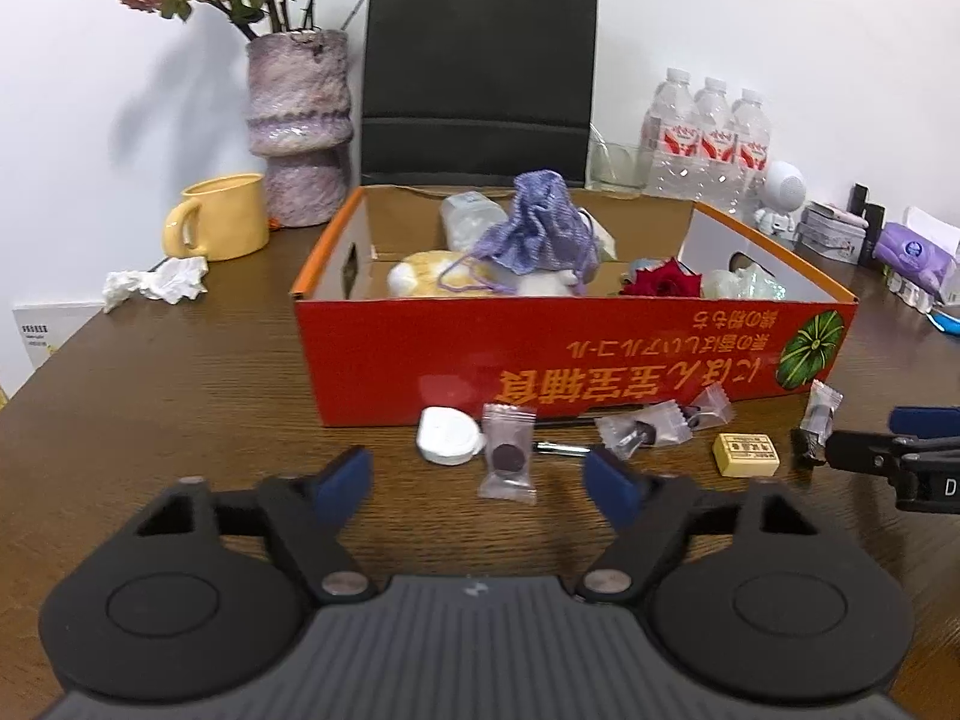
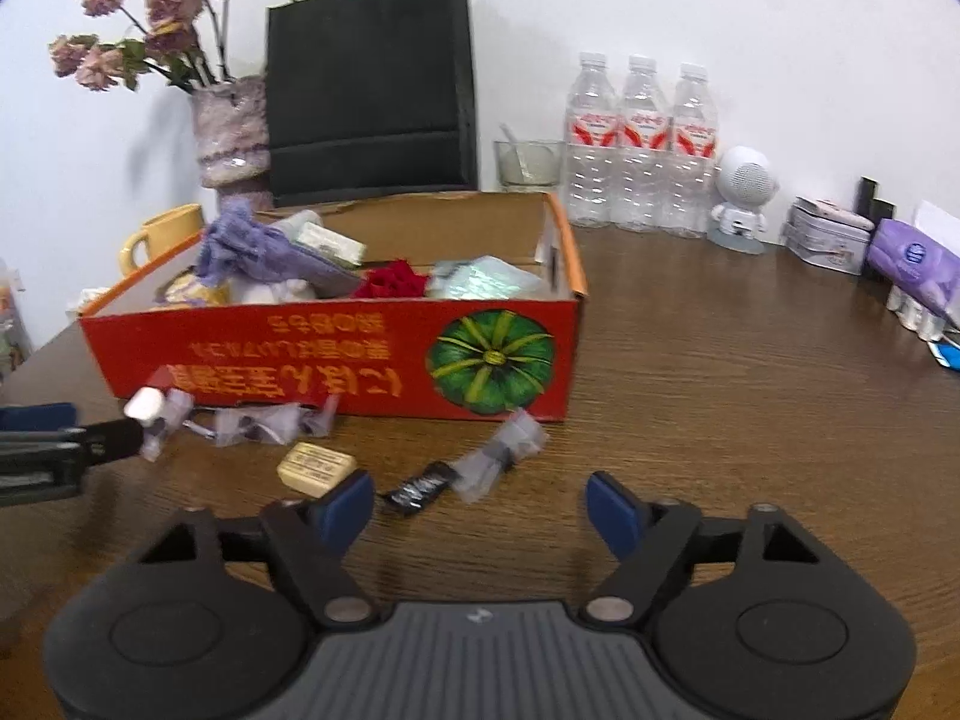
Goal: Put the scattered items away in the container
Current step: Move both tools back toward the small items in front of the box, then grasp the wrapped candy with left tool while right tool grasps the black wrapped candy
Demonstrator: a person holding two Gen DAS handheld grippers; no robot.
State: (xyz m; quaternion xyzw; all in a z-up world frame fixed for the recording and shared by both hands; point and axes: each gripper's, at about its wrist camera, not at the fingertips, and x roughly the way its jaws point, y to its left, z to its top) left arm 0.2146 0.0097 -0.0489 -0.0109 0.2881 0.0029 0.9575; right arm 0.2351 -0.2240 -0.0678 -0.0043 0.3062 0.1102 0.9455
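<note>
The red cardboard box (image 1: 540, 360) (image 2: 300, 354) stands open on the brown table, with a purple pouch, a red rose and other items inside. In front of it lie a white round cap (image 1: 447, 435), several clear-wrapped candies (image 1: 645, 429) and a yellow block (image 1: 746, 454) (image 2: 317, 467). My left gripper (image 1: 480, 483) is open, with one wrapped dark candy (image 1: 509, 456) lying on the table between its blue fingertips, untouched. My right gripper (image 2: 480, 507) is open too. Just beyond its tips lie a black packet (image 2: 420, 487) and a clear wrapped candy (image 2: 501, 456).
Behind the box stand a black paper bag (image 1: 477, 72), a purple vase (image 1: 300, 120), a yellow mug (image 1: 219, 216) and three water bottles (image 2: 642, 144). Crumpled tissue (image 1: 159, 282) lies at the left. A white figurine (image 2: 741, 198), tins and tissue packs line the right.
</note>
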